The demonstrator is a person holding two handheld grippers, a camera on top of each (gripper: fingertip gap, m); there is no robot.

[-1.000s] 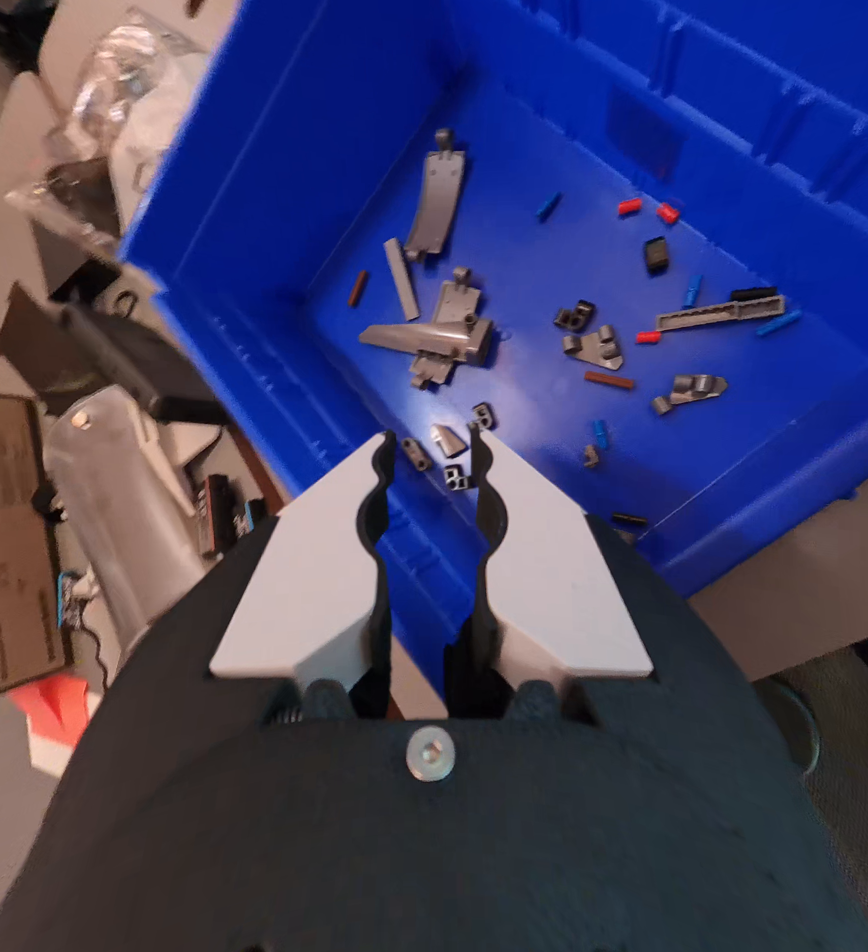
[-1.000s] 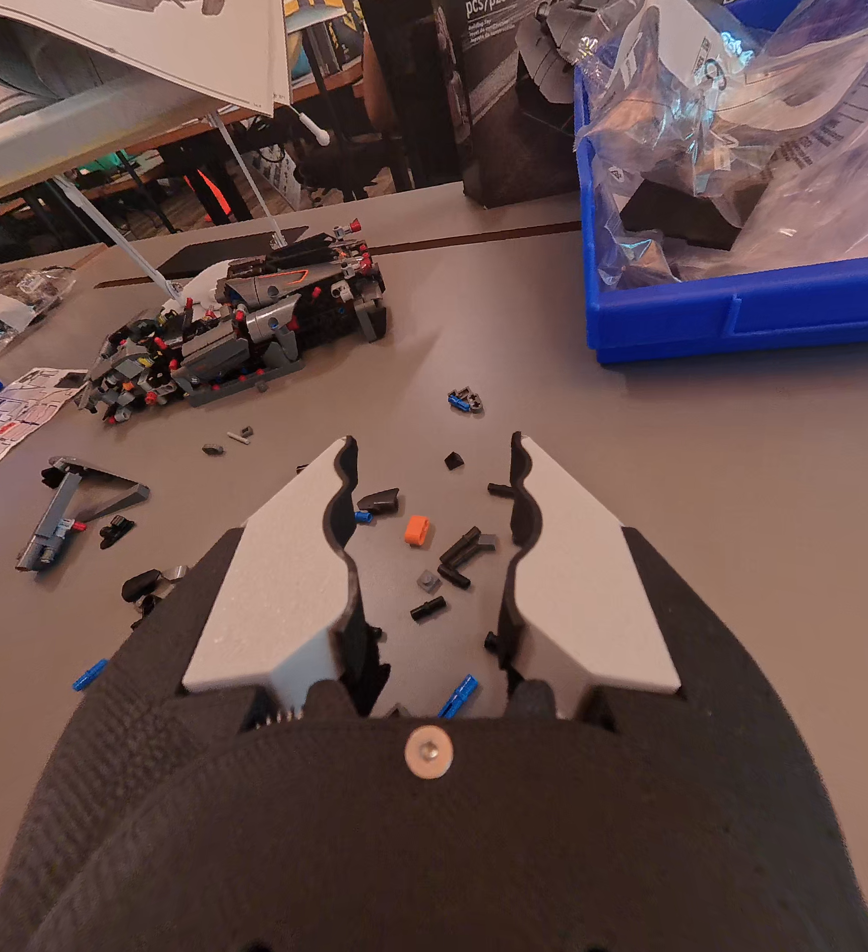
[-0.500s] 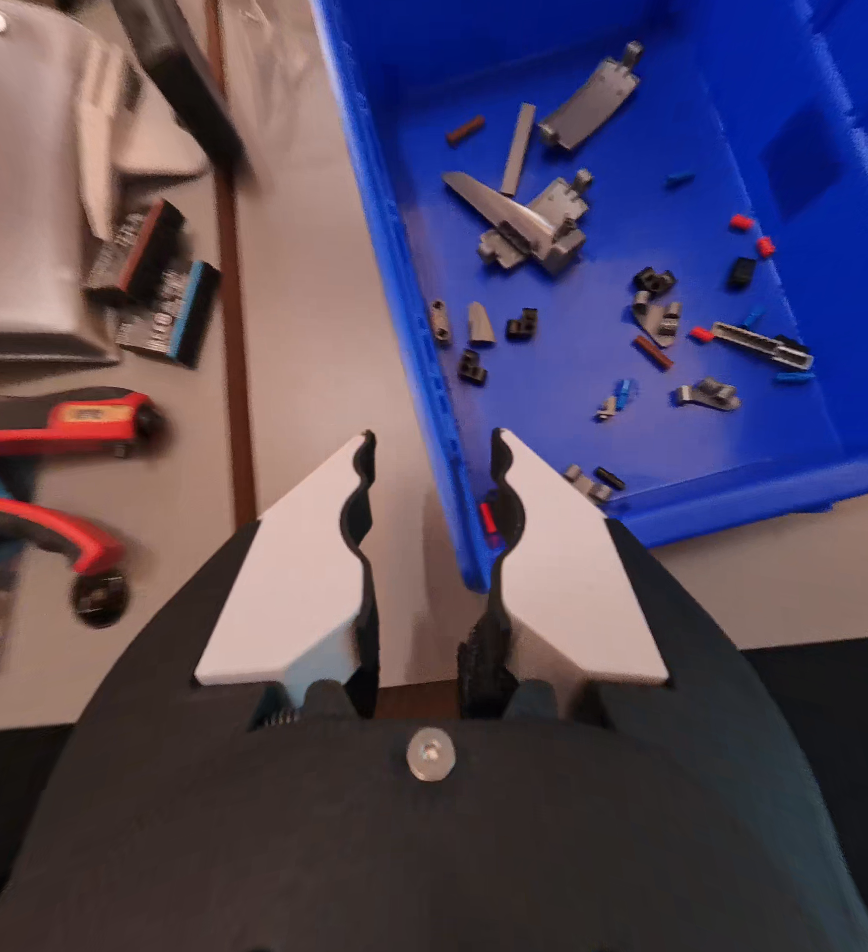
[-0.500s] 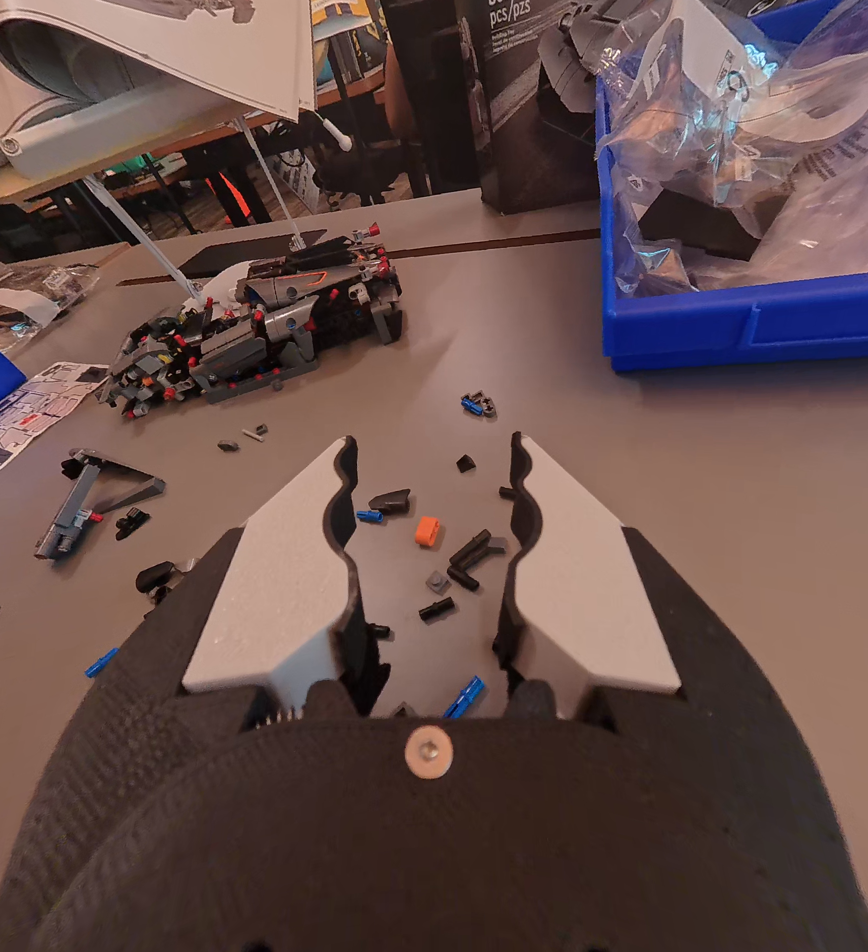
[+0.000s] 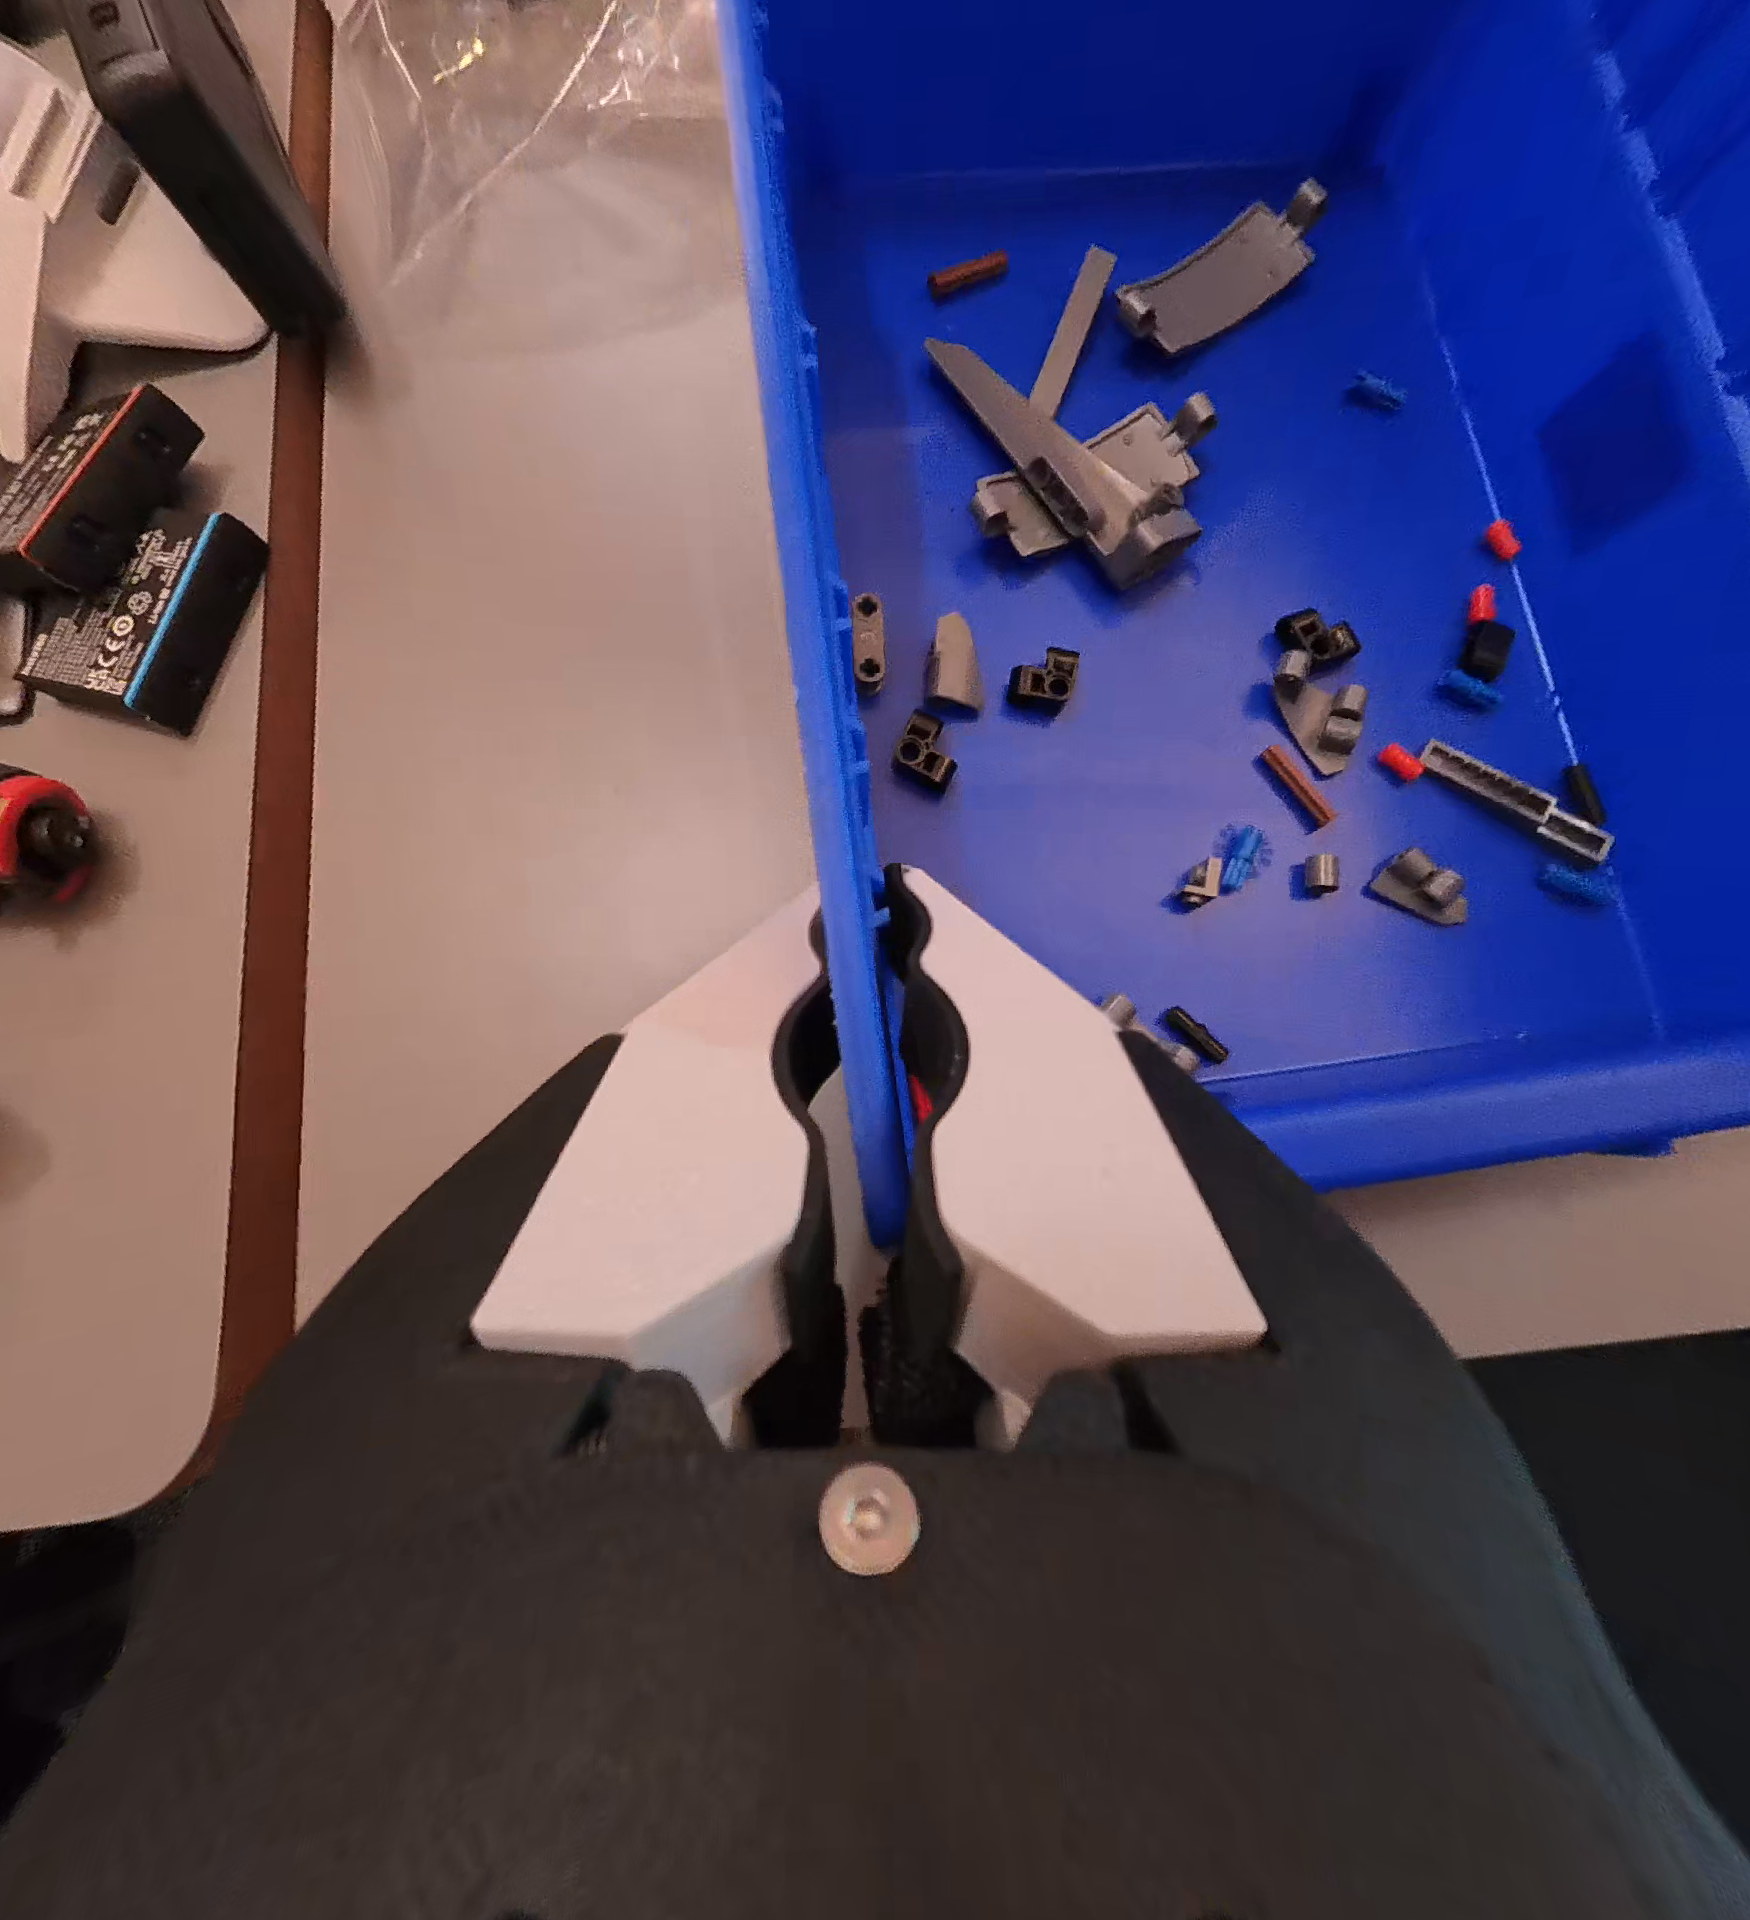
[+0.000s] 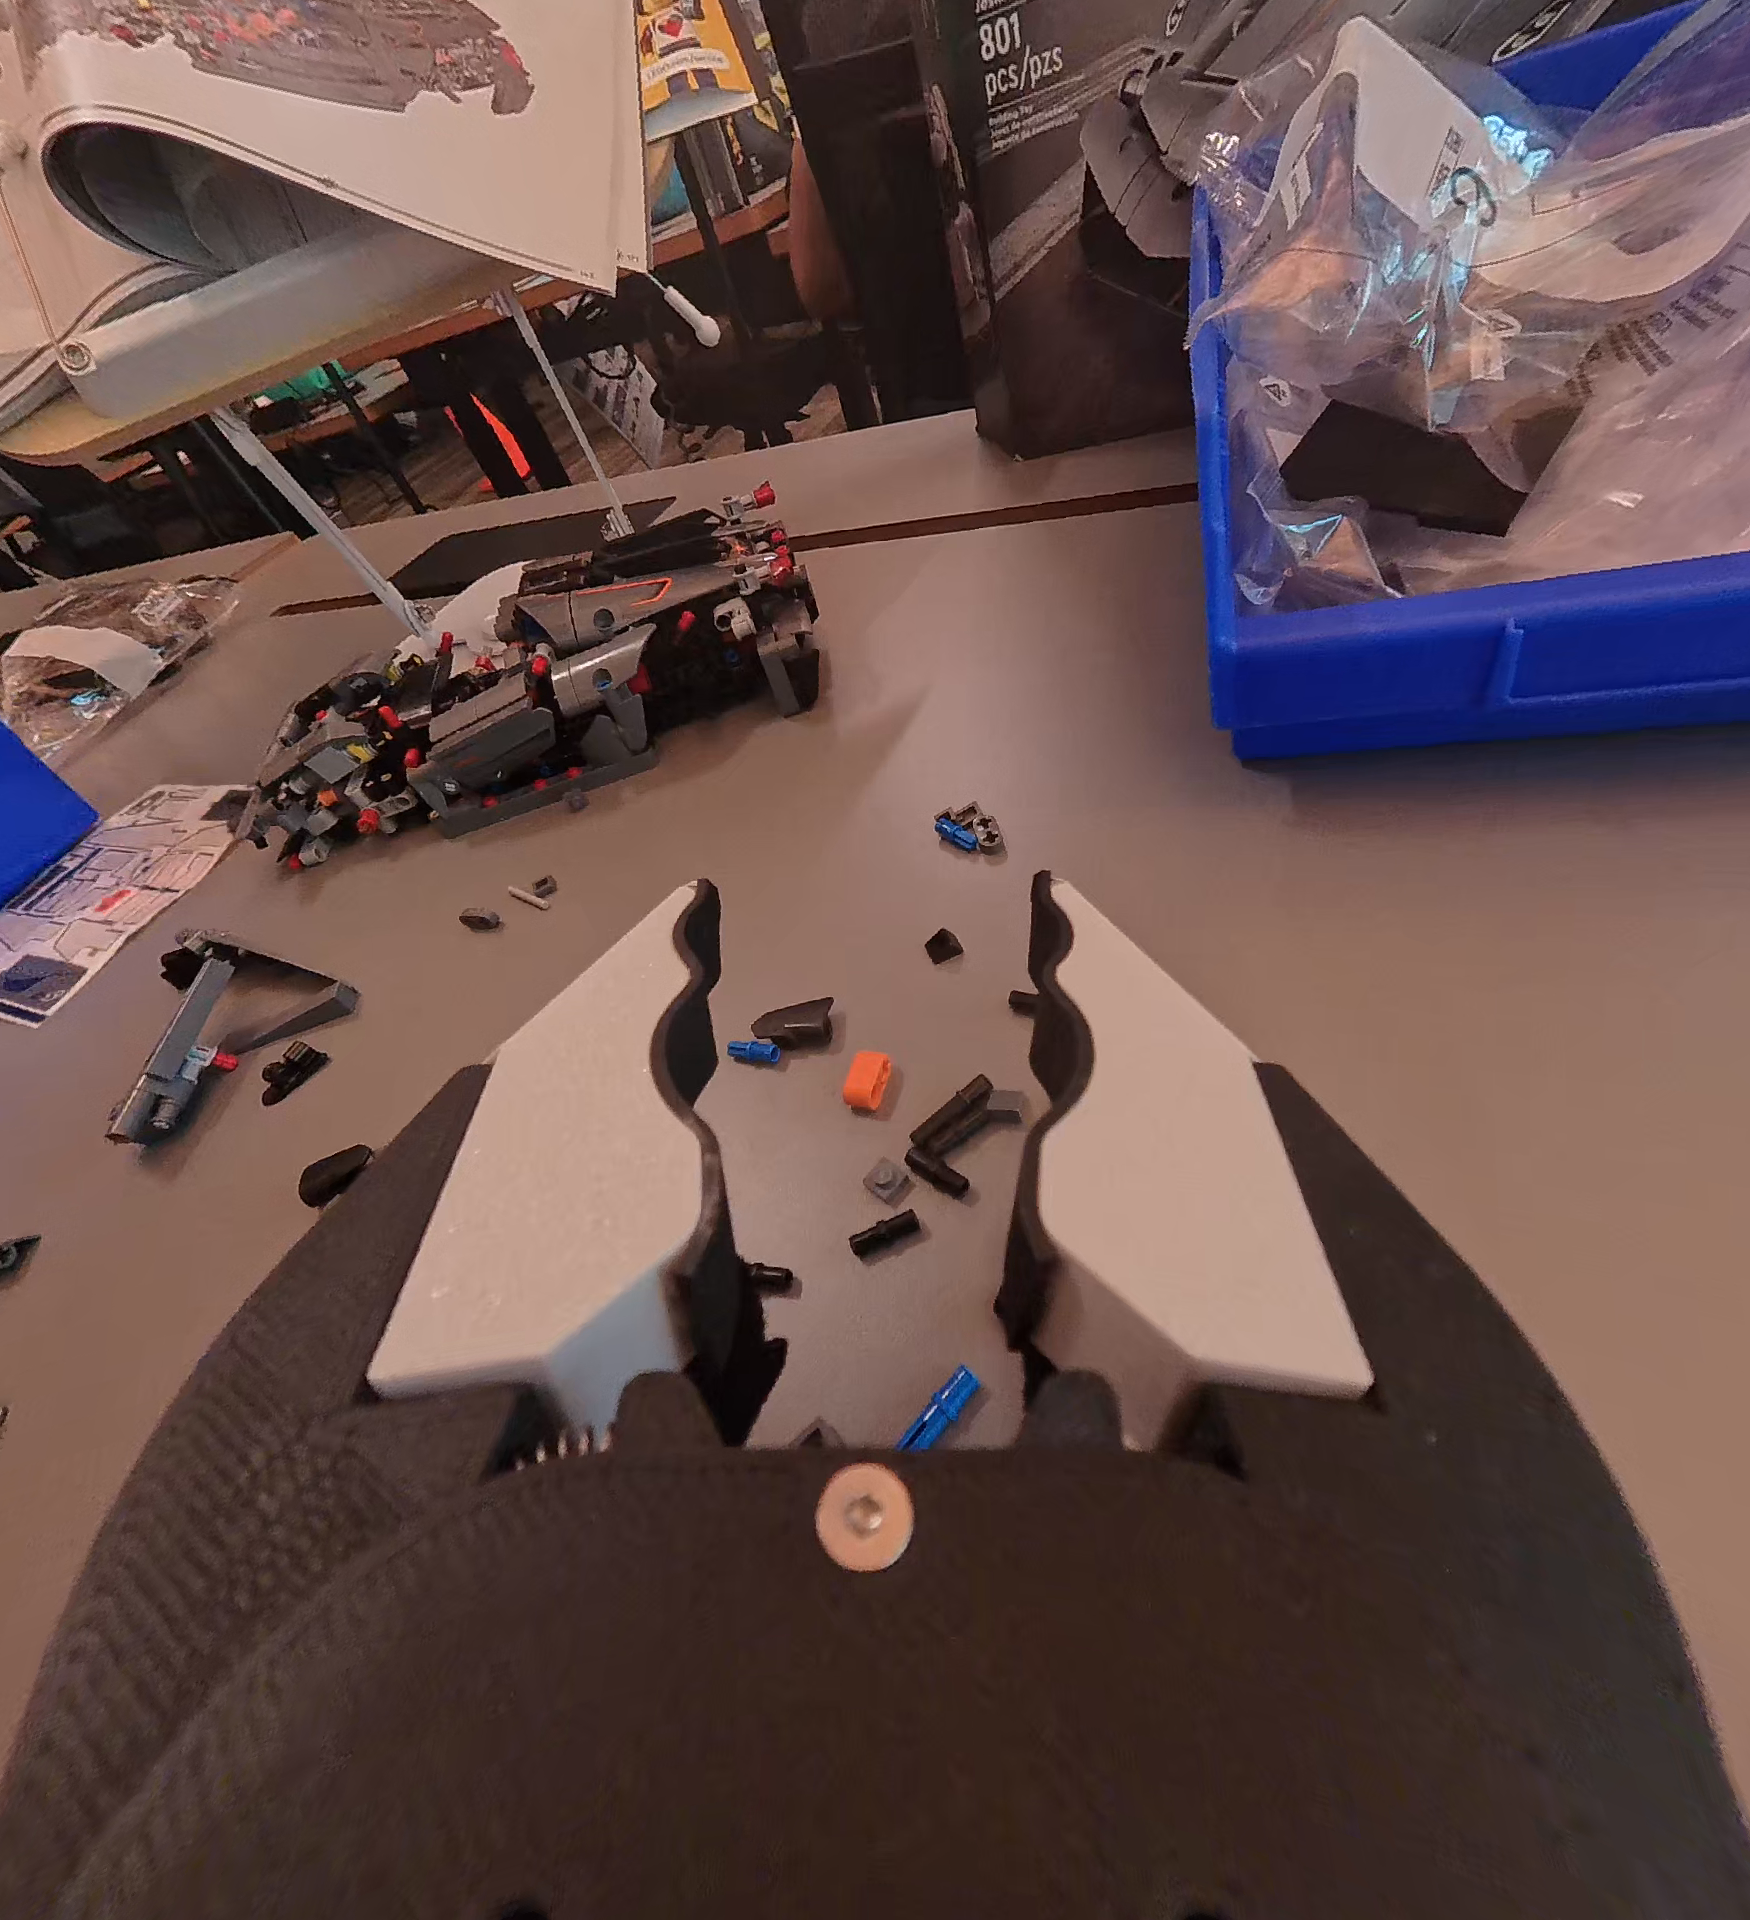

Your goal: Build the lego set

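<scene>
Left gripper (image 5: 866,904): clamped on bin (image 5: 829,582) near-corner wall, parts (image 5: 1089,478) lying beyond; right gripper (image 6: 876,894): jaws apart above loose table pieces (image 6: 866,1081).

I'm in a shared workshop or maker lab, by the look of it. My landmark is the grey worktable (image 6: 1318,987): on it a half-built dark Lego vehicle (image 6: 549,686), loose pieces, a blue parts bin (image 6: 1515,665) stuffed with plastic bags. Above its far edge, an instruction booklet (image 6: 310,135) on a stand. Beyond, more desks and chairs. At its left end, camera batteries (image 5: 112,561).
</scene>
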